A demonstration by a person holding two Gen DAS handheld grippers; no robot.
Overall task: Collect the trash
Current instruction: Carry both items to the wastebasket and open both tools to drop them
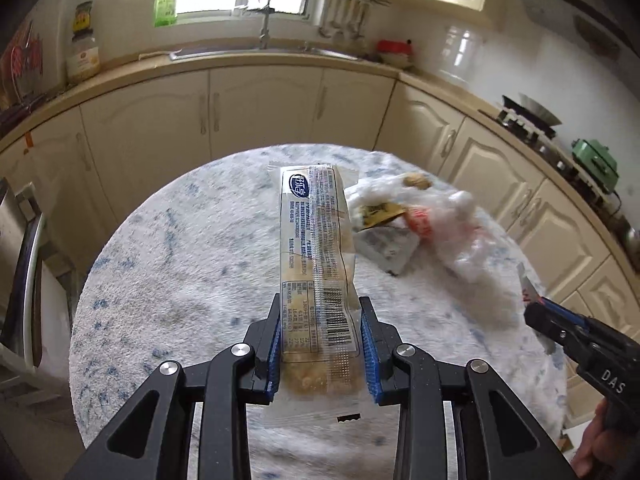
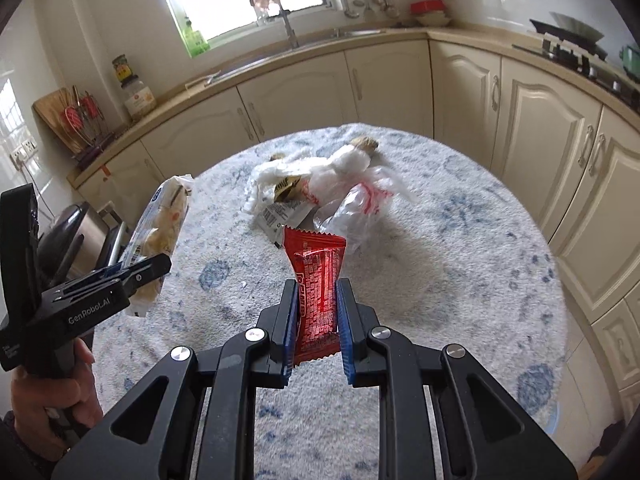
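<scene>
My left gripper (image 1: 320, 308) is shut on a clear snack packet (image 1: 316, 240) with blue print and a barcode, which stands up above the round table (image 1: 180, 280). The same packet (image 2: 160, 224) shows at the left of the right wrist view, held by the left gripper (image 2: 150, 270). My right gripper (image 2: 318, 292) is shut on a red wrapper (image 2: 318, 280) that sticks up between its blue pads. Across the table from both grippers lies a heap of trash (image 2: 320, 192): white plastic bags, a yellow-black wrapper and a barcoded packet. The right gripper (image 1: 540, 306) enters the left wrist view from the right.
The table wears a white cloth with blue flecks. Cream cabinets (image 2: 540, 128) and a counter with a sink (image 2: 288, 40) curve around behind it. A stove with a pan (image 1: 528, 116) stands at the right. A person's hand (image 2: 48, 396) holds the left tool.
</scene>
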